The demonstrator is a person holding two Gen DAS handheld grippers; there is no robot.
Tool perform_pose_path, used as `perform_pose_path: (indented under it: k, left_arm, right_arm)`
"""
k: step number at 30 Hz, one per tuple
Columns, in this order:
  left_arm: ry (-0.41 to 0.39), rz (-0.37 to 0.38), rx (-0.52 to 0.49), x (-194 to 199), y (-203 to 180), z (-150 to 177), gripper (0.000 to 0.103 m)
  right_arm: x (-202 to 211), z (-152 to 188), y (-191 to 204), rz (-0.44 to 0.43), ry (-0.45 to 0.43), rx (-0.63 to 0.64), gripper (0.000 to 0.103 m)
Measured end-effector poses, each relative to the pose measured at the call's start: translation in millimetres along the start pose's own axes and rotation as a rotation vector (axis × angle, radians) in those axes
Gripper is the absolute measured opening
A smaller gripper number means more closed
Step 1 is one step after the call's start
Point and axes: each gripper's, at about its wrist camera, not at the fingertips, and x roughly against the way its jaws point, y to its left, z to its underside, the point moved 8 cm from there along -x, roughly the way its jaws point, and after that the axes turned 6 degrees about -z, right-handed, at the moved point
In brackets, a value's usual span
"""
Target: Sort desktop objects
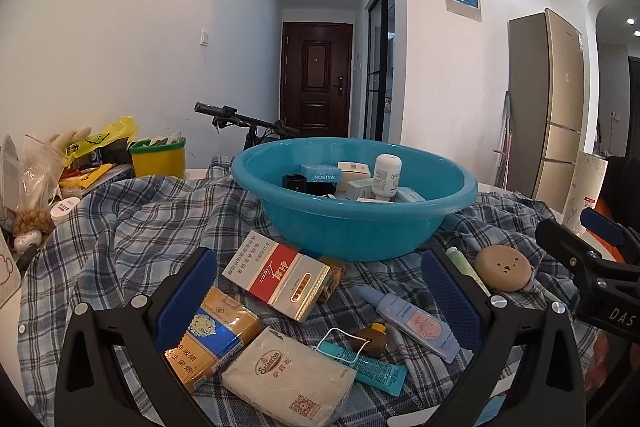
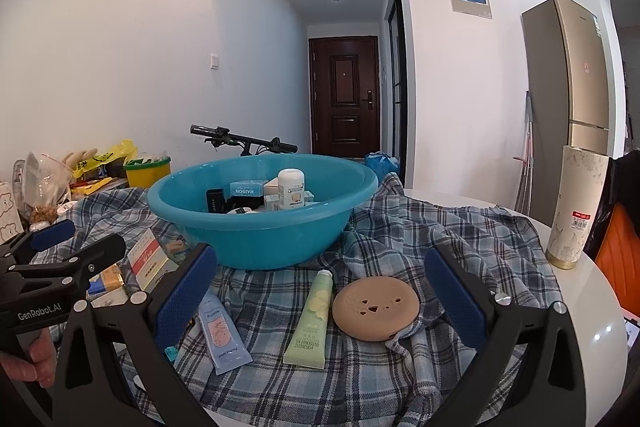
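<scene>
A blue basin sits on a plaid cloth covering the desk, holding small boxes and a white bottle. Near the left gripper, whose fingers are spread wide and hold nothing, lie a red and white carton, a yellow and blue carton, a tissue pack, a teal tube and a pale blue tube. The right gripper, also wide and empty, frames a green tube just beside a round tan case. A tall cylinder stands far right
</scene>
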Motion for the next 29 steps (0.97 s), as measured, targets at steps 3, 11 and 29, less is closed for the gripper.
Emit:
perform_pose_path:
  k: [3,11,29]
  left_arm:
    - [0.001,0.005,0.0,0.4,0.1,0.1,0.103]
    - [0.003,0.006,0.01,0.5,0.0,0.5,0.103]
    - [0.003,0.008,0.006,1.0,1.6,-0.1,0.103]
  right_arm:
    - [-0.7,0.9,-3.4,0.003,0.008,-0.017,0.103]
    - [-0.6,0.5,-2.9,0.002,0.006,-0.011,0.103]
    - [0.3,0.5,-3.1,0.003,0.007,-0.012,0.103]
